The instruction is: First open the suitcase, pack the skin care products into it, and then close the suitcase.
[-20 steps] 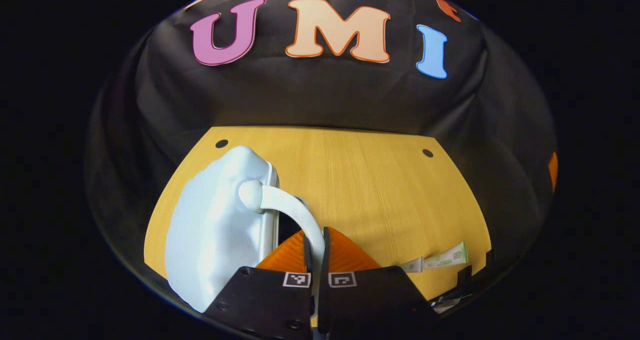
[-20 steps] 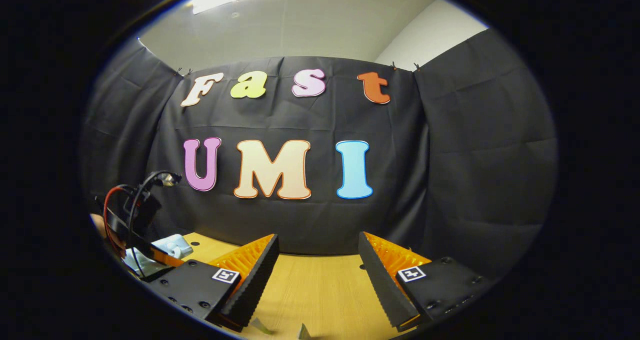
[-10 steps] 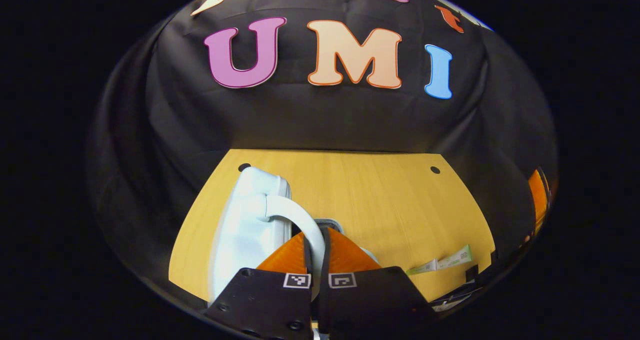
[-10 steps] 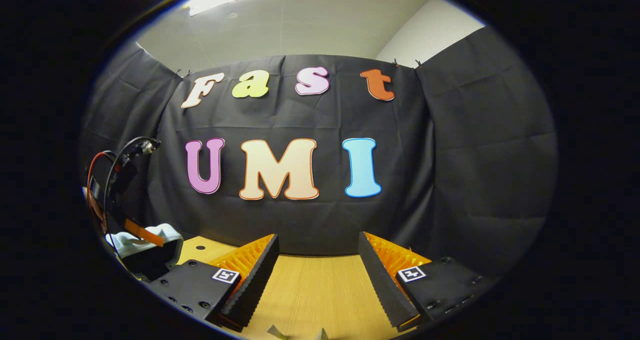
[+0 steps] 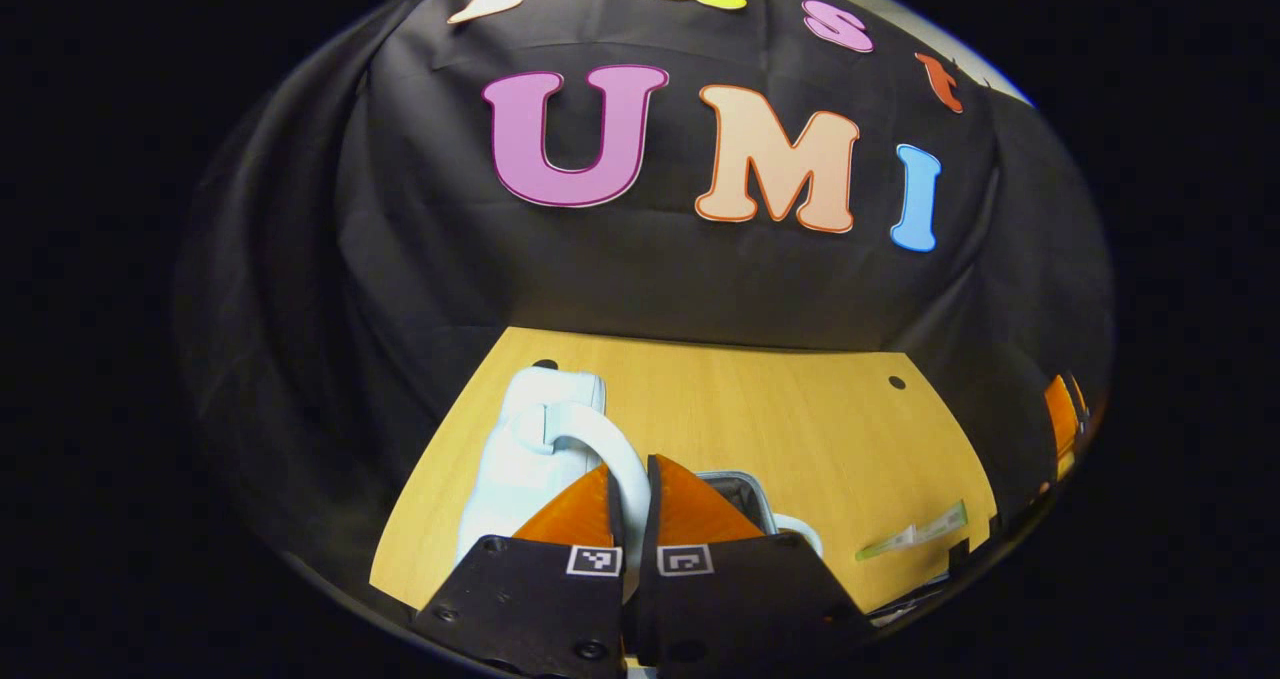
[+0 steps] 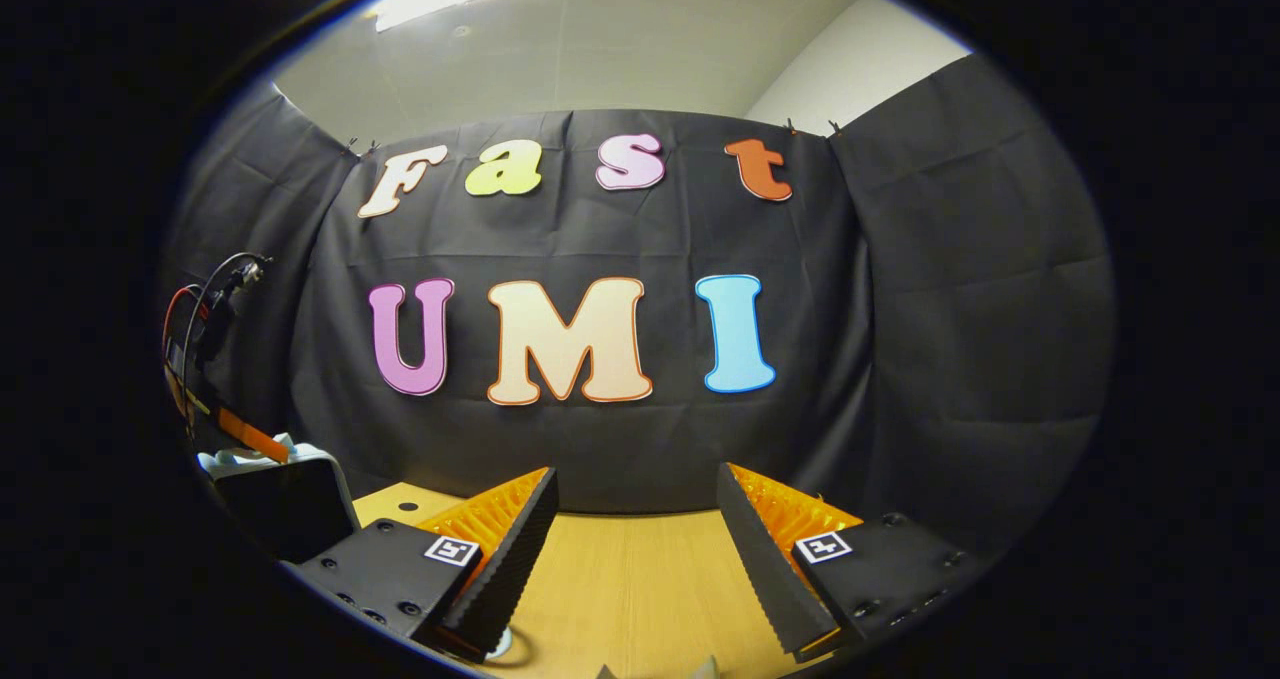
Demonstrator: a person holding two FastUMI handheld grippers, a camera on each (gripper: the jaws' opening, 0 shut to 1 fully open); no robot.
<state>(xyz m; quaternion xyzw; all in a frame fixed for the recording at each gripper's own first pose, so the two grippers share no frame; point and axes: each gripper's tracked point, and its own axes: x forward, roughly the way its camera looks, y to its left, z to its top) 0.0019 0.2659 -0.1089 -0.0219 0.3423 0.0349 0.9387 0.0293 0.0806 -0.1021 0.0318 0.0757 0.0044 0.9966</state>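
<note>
Left gripper (image 5: 630, 499) clamps the lid handle (image 5: 600, 439) of the suitcase (image 5: 530, 449); slippage would drop the raised lid, while right gripper (image 6: 635, 549) stands open, idle.

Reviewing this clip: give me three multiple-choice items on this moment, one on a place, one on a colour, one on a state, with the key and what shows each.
1. Where does the skincare tube lie on the table in the left gripper view?
A. On top of the suitcase
B. To the right of the suitcase
C. Between the left gripper's fingers

2. What colour is the suitcase shell?
A. Pale whitish
B. Red
C. Black

3. How does the right gripper stand?
A. Shut on the tube
B. Shut on the handle
C. Open

Key: 1 B, the tube rests on bare wood, apart from the suitcase. 2 A, the shell looks pale whitish. 3 C, its fingers stand well apart with nothing between them, while the left gripper clamps the suitcase handle.
</note>
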